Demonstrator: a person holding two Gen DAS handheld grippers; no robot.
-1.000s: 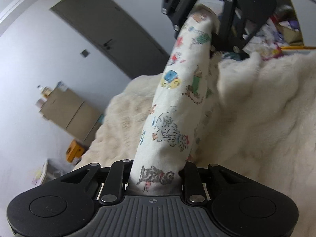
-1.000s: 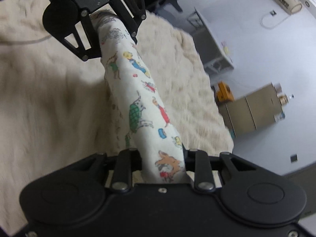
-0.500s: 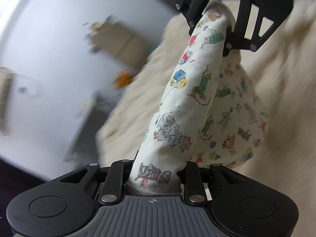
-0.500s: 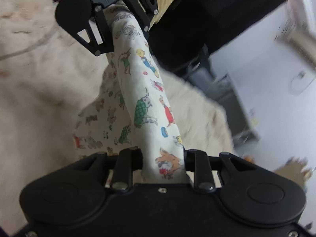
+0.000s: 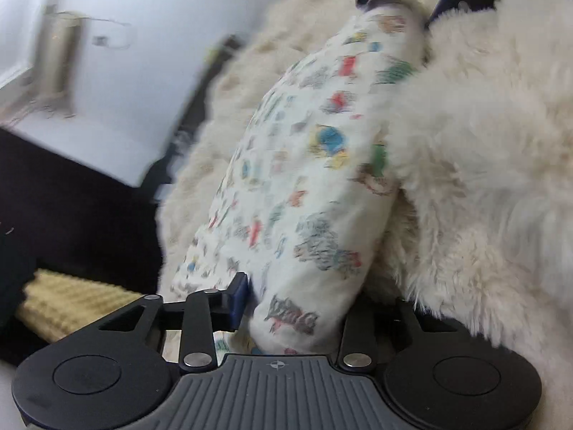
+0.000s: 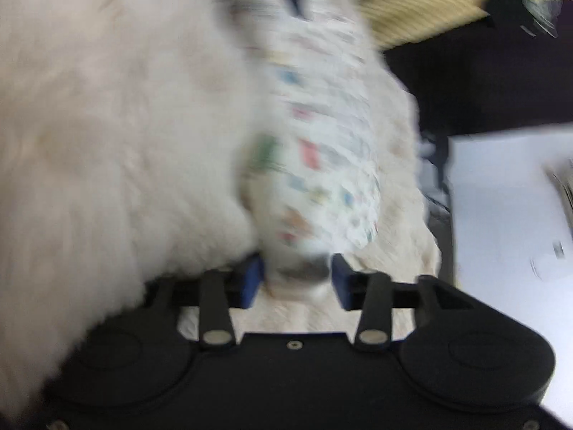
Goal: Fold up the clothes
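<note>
A: Two grippers are seen at opposite ends of the printed garment (image 5: 304,186), which is laid on the fluffy cream blanket (image 5: 483,179).

B: Have the fingers been released?

A: Yes. The left gripper (image 5: 297,297) and right gripper (image 6: 297,279) have just been opened; the cloth lies between spread fingers, unpinched.

B: Progress?

A: One fold appears laid down; further folds are judged to remain. No containers are visible.
</note>
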